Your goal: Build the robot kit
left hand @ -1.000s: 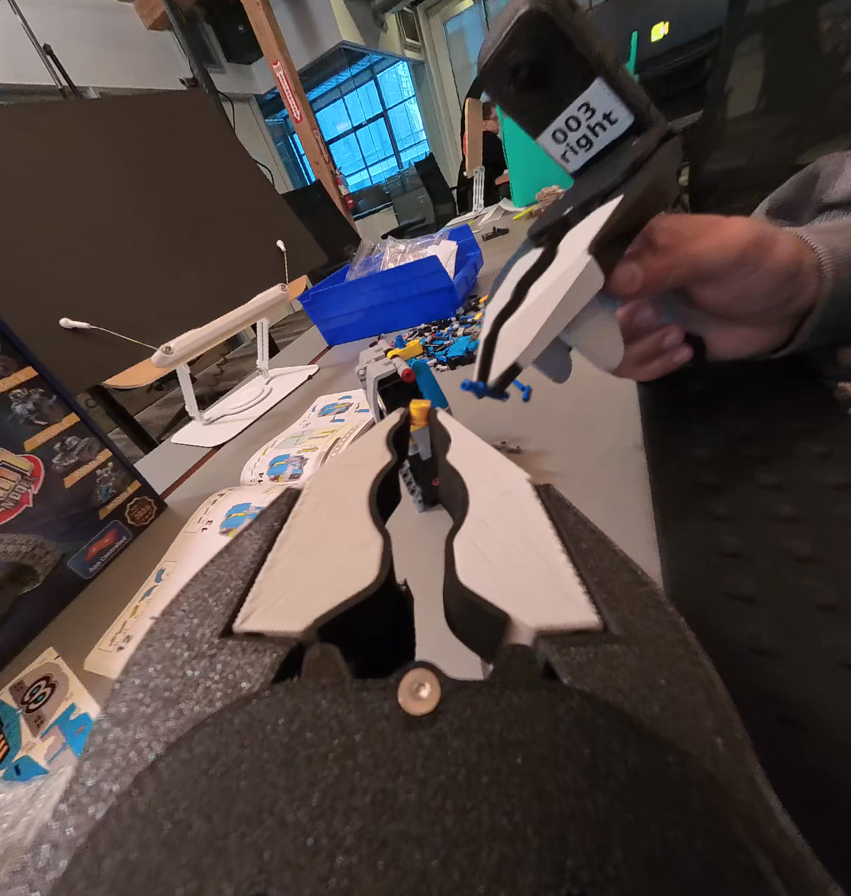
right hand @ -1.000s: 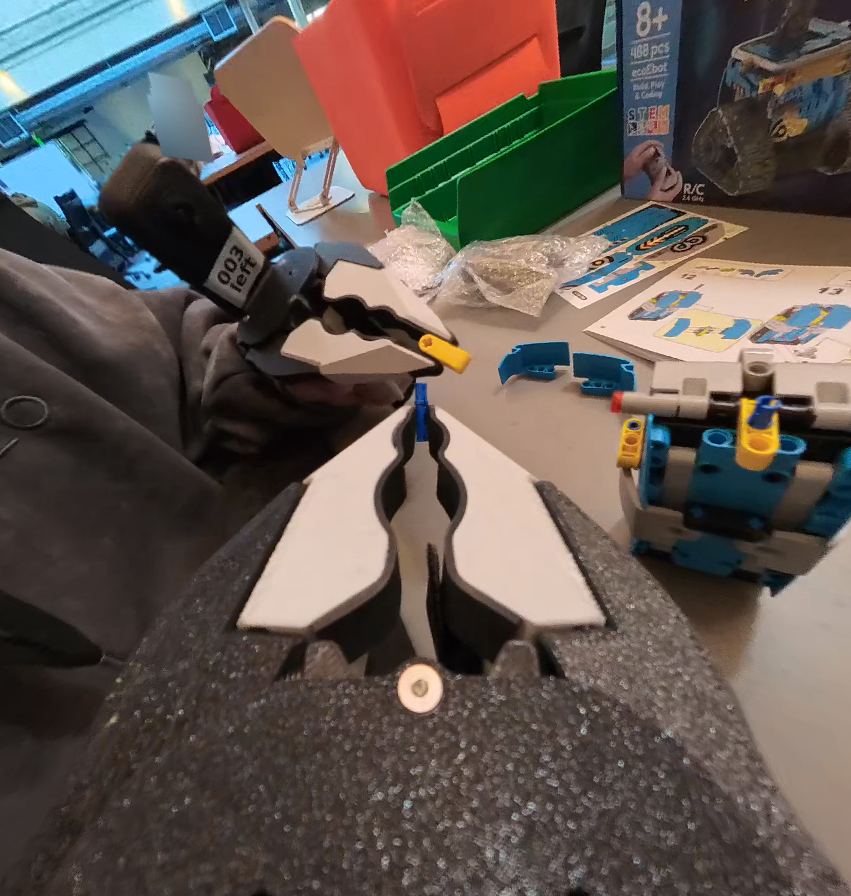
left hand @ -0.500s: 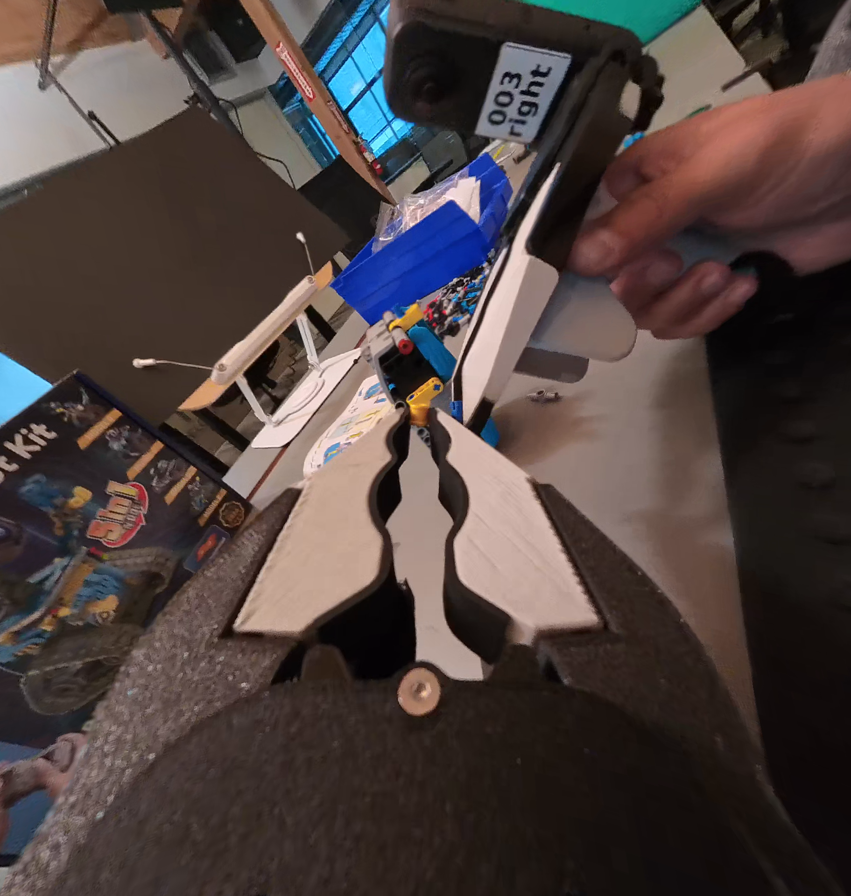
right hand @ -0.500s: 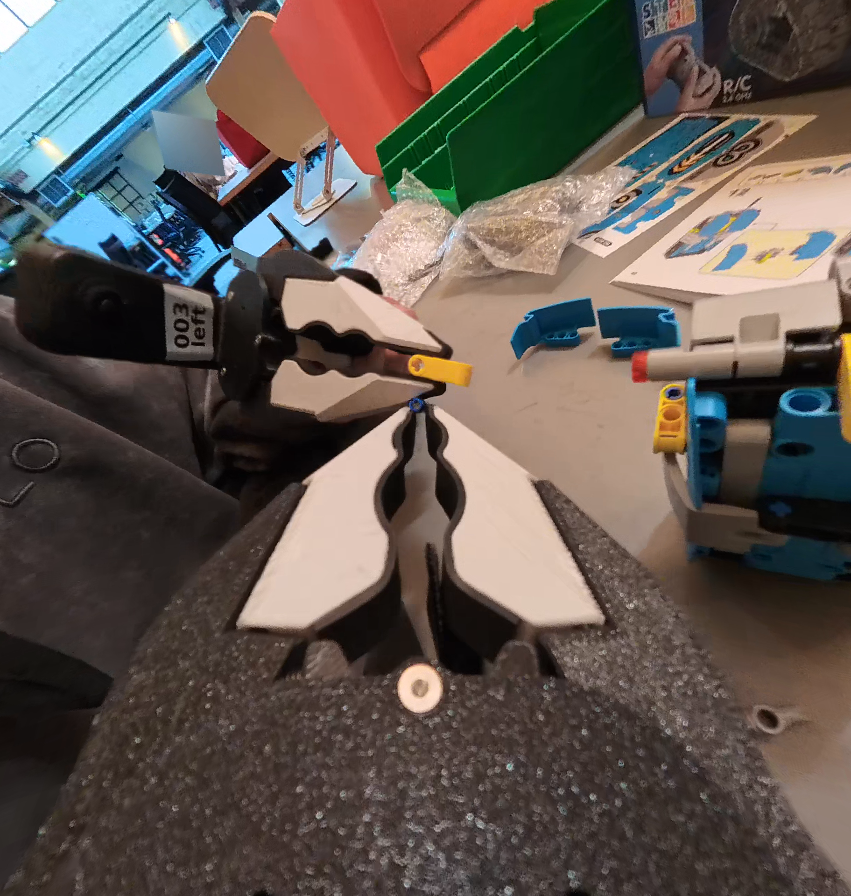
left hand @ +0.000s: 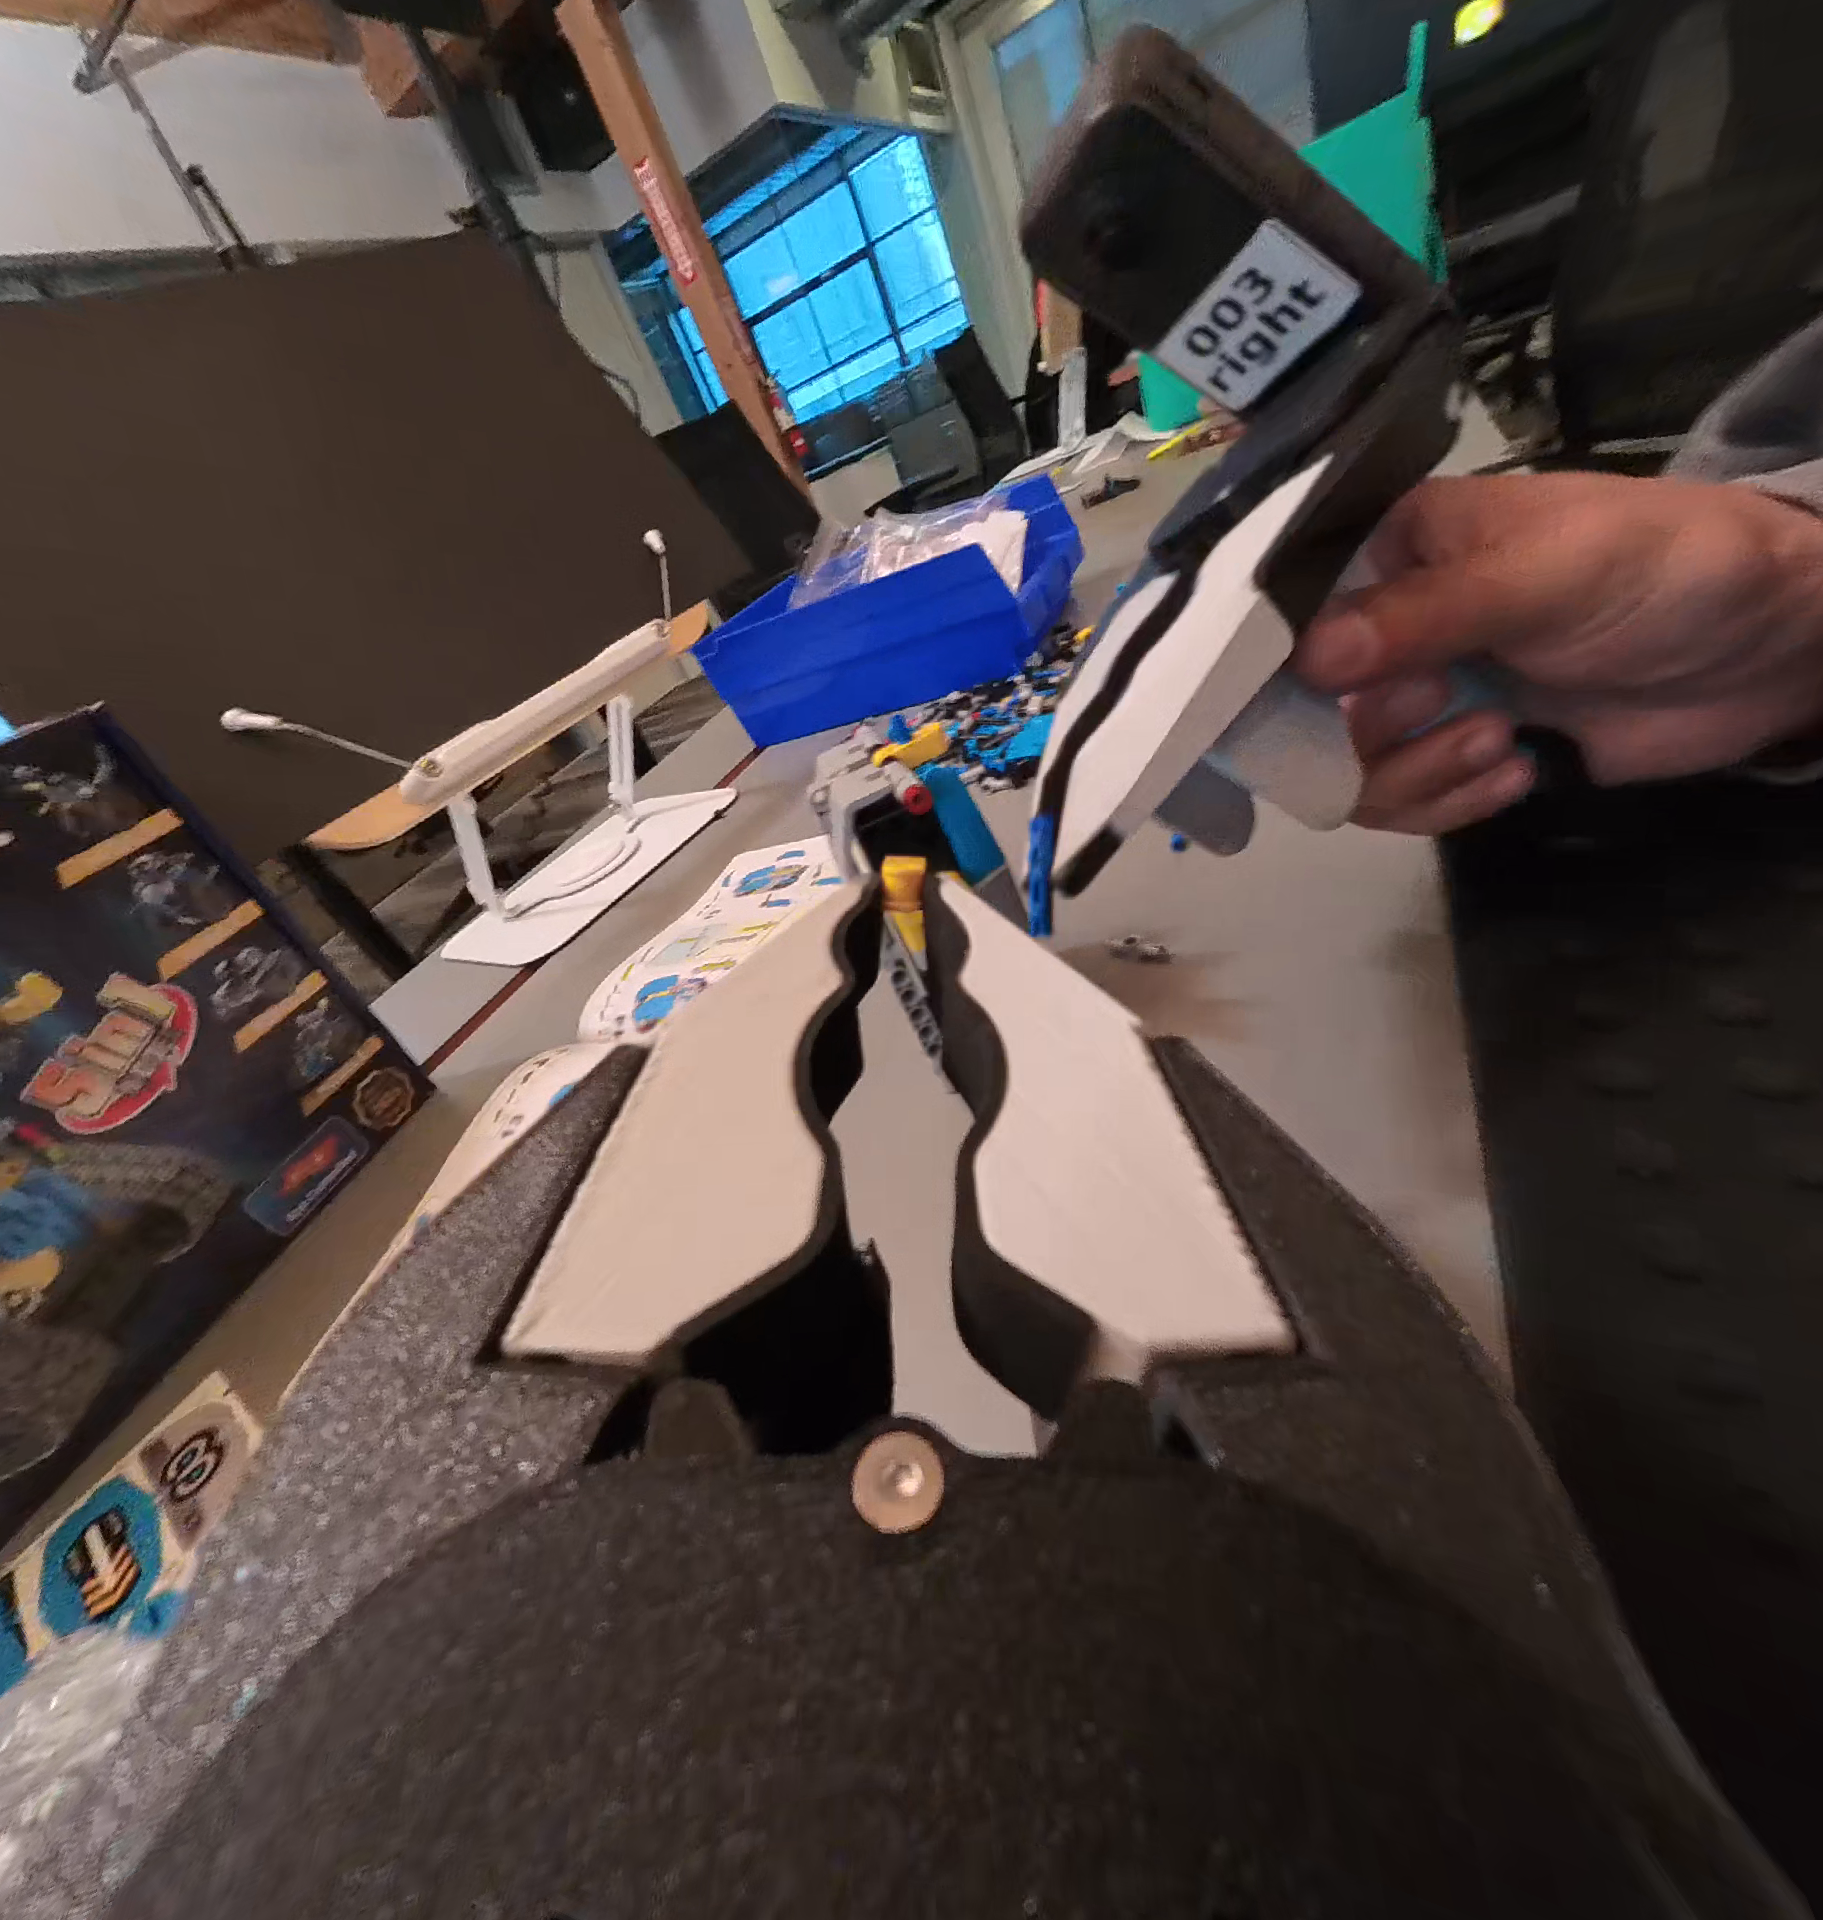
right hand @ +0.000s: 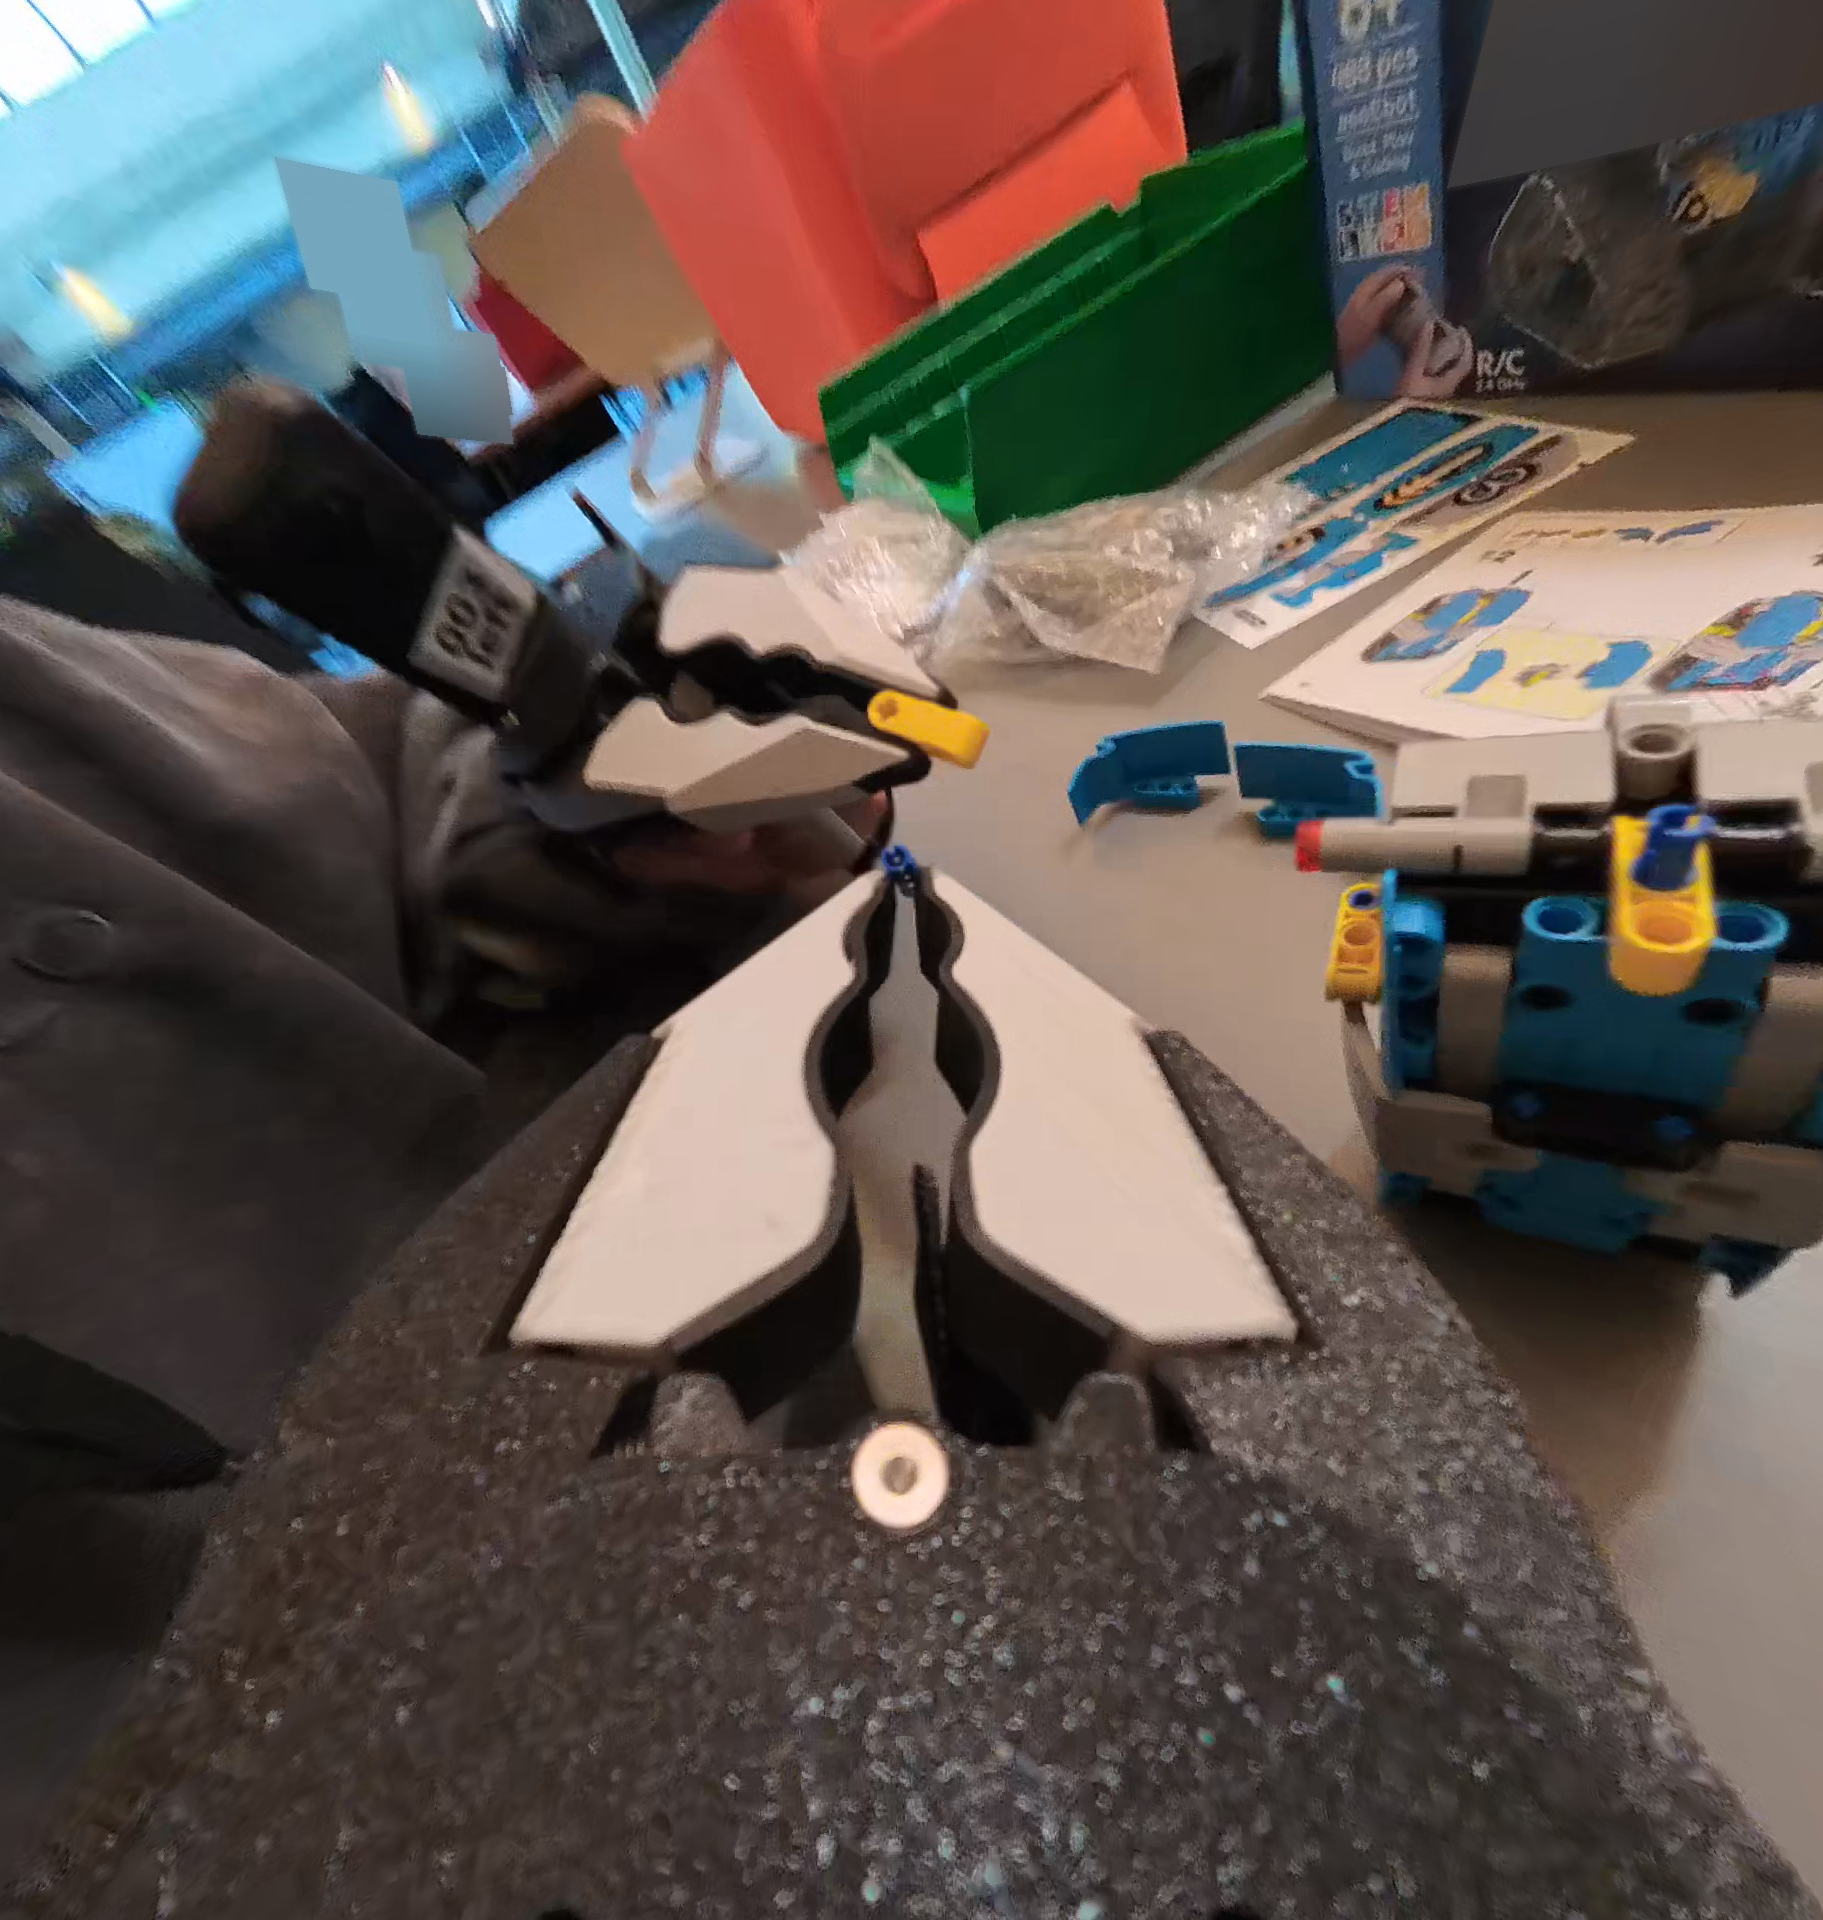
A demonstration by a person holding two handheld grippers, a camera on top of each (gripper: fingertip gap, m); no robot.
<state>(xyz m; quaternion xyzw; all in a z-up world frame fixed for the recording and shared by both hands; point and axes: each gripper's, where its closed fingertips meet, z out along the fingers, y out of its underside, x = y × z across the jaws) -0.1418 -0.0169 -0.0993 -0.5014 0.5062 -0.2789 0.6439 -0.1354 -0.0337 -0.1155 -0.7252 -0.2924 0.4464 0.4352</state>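
Note:
My left gripper [left hand: 902, 883] is shut on a small yellow brick piece [left hand: 903, 875], which sticks out past its tips; the right wrist view shows the same piece [right hand: 930, 725] in the left gripper [right hand: 912, 743]. My right gripper [right hand: 899, 873] is shut on a tiny blue pin [right hand: 896, 860]; the left wrist view shows that pin [left hand: 1039, 875] at the right gripper's tips [left hand: 1047, 883], just right of the yellow piece. Both are held above the grey table [left hand: 1291, 935]. A partly built blue, grey and yellow brick model [right hand: 1613, 1049] stands on the table at the right.
Two loose blue curved pieces [right hand: 1229, 774] lie by the model. Instruction sheets [right hand: 1572, 634], crumpled plastic bags [right hand: 1032, 582], a green bin [right hand: 1083, 384], an orange box [right hand: 886, 177] and the kit box [right hand: 1613, 208] lie behind. A blue bin [left hand: 886, 634], loose bricks [left hand: 990, 727] and a white stand [left hand: 574, 821] sit farther off.
Both grippers have tilted and drawn slightly apart; the right gripper has lifted back from the left gripper's tips. Each still holds its piece.

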